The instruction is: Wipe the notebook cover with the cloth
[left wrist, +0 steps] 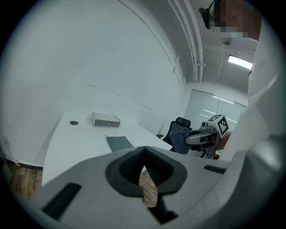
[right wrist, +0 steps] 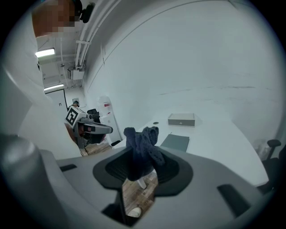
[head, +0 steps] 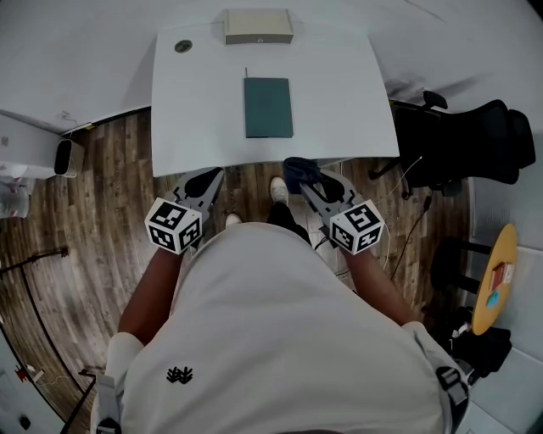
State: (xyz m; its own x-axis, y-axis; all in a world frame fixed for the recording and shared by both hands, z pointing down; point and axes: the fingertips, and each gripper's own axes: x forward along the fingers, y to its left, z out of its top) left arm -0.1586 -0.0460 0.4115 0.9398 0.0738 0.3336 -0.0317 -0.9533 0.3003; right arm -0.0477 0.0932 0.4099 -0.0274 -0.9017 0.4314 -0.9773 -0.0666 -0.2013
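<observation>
A dark green notebook (head: 268,107) lies closed in the middle of the white table (head: 187,110); it also shows in the left gripper view (left wrist: 119,143) and the right gripper view (right wrist: 176,142). My right gripper (head: 304,180) hovers off the table's near edge, shut on a bunched dark blue cloth (head: 299,171) (right wrist: 142,147). My left gripper (head: 204,181) hangs beside it over the floor, jaws shut with nothing between them (left wrist: 144,163). Both grippers are short of the notebook and apart from it.
A beige box (head: 259,26) and a round grommet (head: 183,46) sit at the table's far side. A black office chair (head: 475,140) stands to the right, with a round yellow side table (head: 496,275) behind it. A white unit (head: 34,148) is on the wooden floor at left.
</observation>
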